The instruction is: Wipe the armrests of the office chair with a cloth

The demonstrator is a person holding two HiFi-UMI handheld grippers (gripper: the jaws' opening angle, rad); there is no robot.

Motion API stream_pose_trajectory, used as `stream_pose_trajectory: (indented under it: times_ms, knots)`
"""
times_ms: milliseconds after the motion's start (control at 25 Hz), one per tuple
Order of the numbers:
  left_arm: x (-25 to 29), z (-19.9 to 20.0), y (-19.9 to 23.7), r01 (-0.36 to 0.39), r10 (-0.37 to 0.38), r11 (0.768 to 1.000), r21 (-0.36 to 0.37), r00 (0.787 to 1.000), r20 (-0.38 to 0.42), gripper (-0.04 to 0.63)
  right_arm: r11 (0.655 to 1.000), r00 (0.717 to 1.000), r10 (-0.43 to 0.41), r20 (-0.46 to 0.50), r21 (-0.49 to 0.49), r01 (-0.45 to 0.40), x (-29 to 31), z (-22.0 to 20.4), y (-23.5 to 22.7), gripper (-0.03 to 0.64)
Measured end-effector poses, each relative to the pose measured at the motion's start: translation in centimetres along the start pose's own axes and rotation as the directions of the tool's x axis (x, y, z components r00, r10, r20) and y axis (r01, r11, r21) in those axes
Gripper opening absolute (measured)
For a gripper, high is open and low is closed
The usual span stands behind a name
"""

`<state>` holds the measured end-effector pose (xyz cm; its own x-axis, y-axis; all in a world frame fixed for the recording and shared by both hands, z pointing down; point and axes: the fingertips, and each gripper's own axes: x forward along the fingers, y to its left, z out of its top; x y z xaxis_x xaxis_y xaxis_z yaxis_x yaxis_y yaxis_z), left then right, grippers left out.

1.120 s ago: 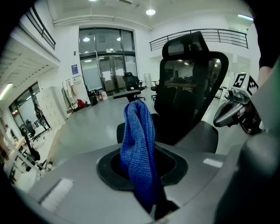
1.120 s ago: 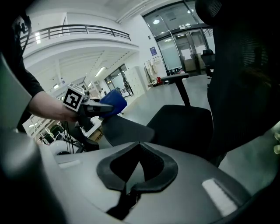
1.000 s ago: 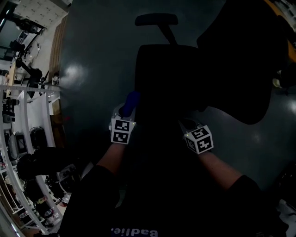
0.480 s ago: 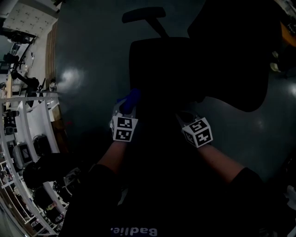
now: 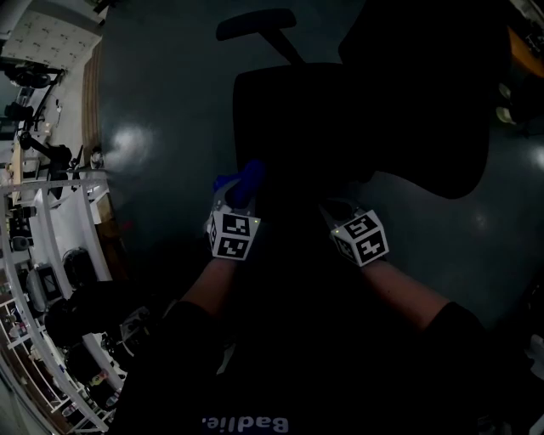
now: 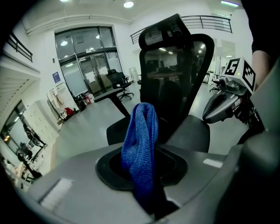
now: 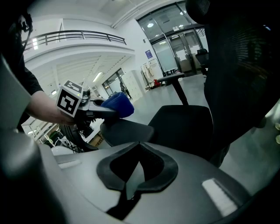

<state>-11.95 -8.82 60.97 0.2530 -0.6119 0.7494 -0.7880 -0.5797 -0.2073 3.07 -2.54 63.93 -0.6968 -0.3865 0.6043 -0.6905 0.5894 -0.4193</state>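
Note:
A black office chair (image 5: 297, 110) stands below me, its backrest (image 5: 416, 85) to the right and its far armrest (image 5: 255, 24) at the top. My left gripper (image 5: 231, 204) is shut on a blue cloth (image 5: 242, 181), which stands up bunched from the jaws (image 6: 140, 148). The right gripper view shows that cloth (image 7: 117, 104) just above one end of the near grey armrest pad (image 7: 127, 131); contact cannot be told. My right gripper (image 5: 330, 210) is shut with nothing in it (image 7: 131, 188), near the pad's other end (image 6: 192, 131).
White shelving racks with equipment (image 5: 42, 238) run along the left side on a dark floor (image 5: 161, 93). The chair's seat (image 7: 183, 122) and tall mesh backrest (image 6: 175, 70) lie just beyond the armrest. Other chairs and glass doors (image 6: 87, 70) stand far off.
Both grippers have edged slightly forward toward the chair, and my head has tilted so the chair sits higher in view. The cloth stays held in the left gripper.

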Motion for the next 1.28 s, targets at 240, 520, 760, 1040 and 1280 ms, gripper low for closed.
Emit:
stream_pose_trajectory:
  times_ms: [240,520,760,1040,1280]
  knots:
    - [0.9,1.9,-3.1,0.062,-0.063,0.998,0.029,0.998,0.028,0.092,1.0,1.0,0.011,0.002,0.003,-0.011,0.3,-0.1,0.1,0.005]
    - [1.6,3.7,-5.8,0.119,-0.121,0.992,0.047,0.992,0.039,0.092,1.0,1.0,0.028,0.003,0.001,-0.028,0.3,0.1,0.9,0.005]
    - [2.4,5.0,-8.1,0.153,-0.155,0.986,0.072,0.987,0.033,0.092,0.999,0.999,0.05,0.007,-0.008,-0.05,0.4,-0.2,1.0,0.006]
    - [3.2,7.4,-11.4,0.203,-0.208,0.974,0.105,0.977,0.039,0.094,0.997,0.997,0.079,0.015,-0.021,-0.079,0.0,0.0,0.9,0.006]
    - [3.9,8.5,-13.4,0.211,-0.215,0.973,0.095,0.976,0.041,0.094,0.992,0.993,0.117,0.01,-0.043,-0.117,-0.2,-0.4,0.6,0.006]
